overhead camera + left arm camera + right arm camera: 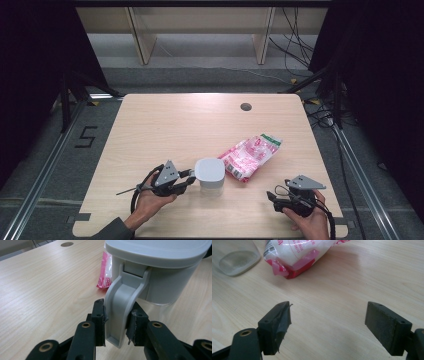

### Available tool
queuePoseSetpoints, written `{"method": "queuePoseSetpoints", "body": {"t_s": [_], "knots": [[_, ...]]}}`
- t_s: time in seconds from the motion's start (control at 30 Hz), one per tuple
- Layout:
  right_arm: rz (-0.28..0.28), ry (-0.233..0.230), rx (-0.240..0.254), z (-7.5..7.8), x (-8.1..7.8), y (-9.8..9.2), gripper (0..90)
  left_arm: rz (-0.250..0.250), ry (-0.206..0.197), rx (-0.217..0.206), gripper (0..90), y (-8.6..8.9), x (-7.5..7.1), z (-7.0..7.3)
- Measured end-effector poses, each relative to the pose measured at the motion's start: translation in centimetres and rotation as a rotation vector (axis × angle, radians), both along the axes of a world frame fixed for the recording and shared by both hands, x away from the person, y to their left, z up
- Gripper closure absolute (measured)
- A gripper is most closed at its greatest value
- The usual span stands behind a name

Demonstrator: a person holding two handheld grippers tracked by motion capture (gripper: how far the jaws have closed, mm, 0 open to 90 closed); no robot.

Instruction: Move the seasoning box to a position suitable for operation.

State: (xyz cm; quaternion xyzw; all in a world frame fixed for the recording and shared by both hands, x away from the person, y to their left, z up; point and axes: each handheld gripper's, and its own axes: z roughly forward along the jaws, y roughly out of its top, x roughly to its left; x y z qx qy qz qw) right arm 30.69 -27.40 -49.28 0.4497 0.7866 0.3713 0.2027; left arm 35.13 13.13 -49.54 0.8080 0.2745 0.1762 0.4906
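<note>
Grey plastic latch (122, 315) of the lidded white box-shaped container (209, 174), lower centre of the high view, sits clamped in our left gripper (186, 179). Our right gripper (272, 196) rests lower right, jaws spread wide with nothing between. Just right of the container lies a pink-and-white plastic bag (251, 156) on the pale wooden table (165, 125).

High view: overhead, looking forward and down on the whole table (150, 125). Left gripper view: close on the container's latch (122, 312). Right gripper view: low, facing the pink bag (294, 255), seen in all three.
</note>
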Motion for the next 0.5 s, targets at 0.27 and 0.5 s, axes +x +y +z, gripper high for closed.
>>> {"method": "queuePoseSetpoints", "body": {"t_s": [0.27, 0.5], "knots": [[0.000, 0.001, 0.002, 0.00, 0.02, -0.01, 21.4, 0.005, -0.009, -0.003, 71.0, 0.01, 0.86, 0.07], [0.000, 0.002, -0.001, -0.03, 0.02, 0.02, 21.4, -0.011, -0.011, -0.004, 70.5, 0.41, 0.54, -0.13]]}}
